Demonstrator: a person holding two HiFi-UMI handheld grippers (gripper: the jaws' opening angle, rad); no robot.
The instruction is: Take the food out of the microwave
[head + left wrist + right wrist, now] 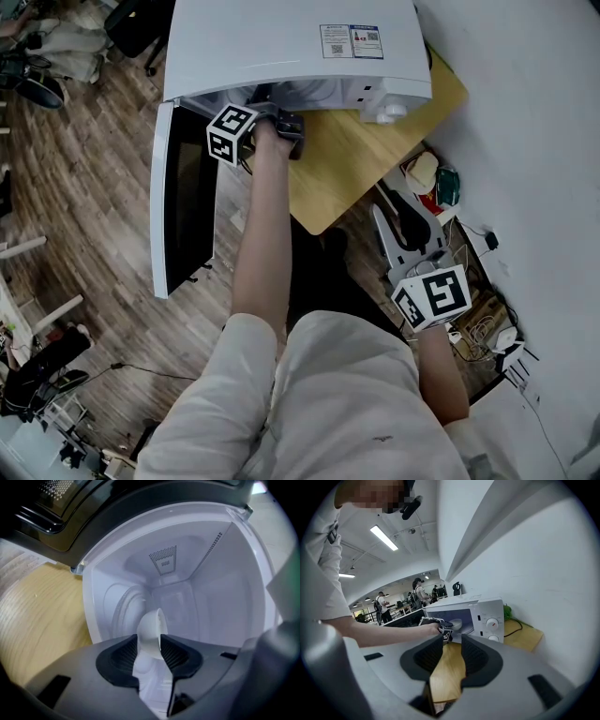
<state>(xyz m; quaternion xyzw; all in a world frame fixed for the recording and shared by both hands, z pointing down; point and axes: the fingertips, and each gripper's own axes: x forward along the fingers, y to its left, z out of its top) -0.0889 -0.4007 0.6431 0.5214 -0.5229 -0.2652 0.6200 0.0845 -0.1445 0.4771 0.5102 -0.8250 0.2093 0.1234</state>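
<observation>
The white box-shaped microwave [281, 47] stands on the light wooden table [366, 150], with its dark-windowed door [183, 202] swung fully open to the left, so access is already provided. The left gripper [150, 645] is reached into the cavity, and its ribbed pads are seen closed against both sides of the wall of a small white round bowl [151, 629]; a grip is judged to be established. The bowl is located inside the cavity, near the front opening, on or just above the ribbed white turntable [123, 611]. Lift-out, withdrawal and set-down remain to be done. Whether food is in the bowl cannot be told. As the left gripper view is rolled, the bowl's mouth is judged to face upward in the scene. No long axis is presented, the bowl being round. The right gripper [451, 652] is held low at the near right, well apart from the microwave, with its jaws somewhat apart and nothing between them.
</observation>
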